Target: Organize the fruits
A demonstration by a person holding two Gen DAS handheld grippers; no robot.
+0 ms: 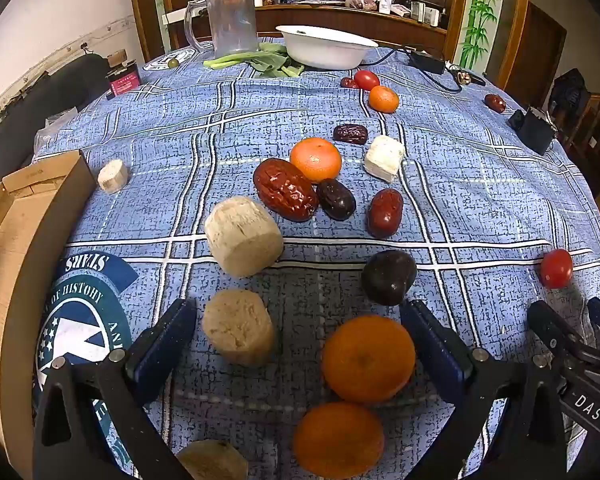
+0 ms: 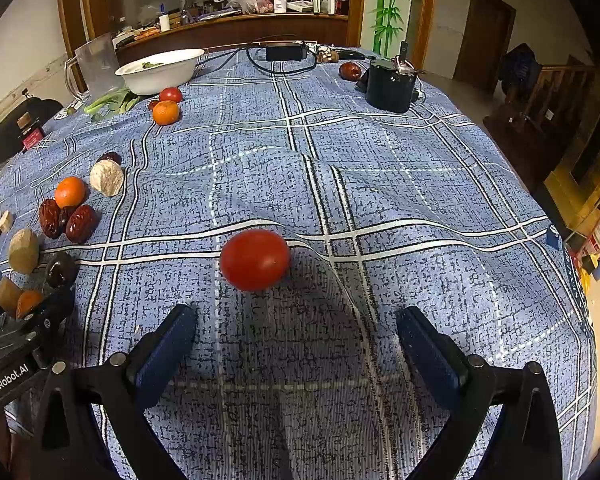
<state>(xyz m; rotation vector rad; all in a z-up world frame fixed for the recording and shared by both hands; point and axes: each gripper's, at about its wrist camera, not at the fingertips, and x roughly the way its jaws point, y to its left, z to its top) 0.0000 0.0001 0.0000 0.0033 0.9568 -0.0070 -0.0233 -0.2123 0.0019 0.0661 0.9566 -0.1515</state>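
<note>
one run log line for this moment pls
left gripper: open, orange between jaws, untouched | right gripper: open, empty, behind tomato | fruit scattered

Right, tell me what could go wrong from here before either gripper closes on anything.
1. The red tomato sits on a raised fold in the tablecloth, ahead of the open right gripper; a nudge could send it rolling.
2. Two oranges lie touching between the open left gripper's fingers, so closing may catch both or push one away.
3. The beige cylinder lies close to the left finger and might get knocked.
</note>
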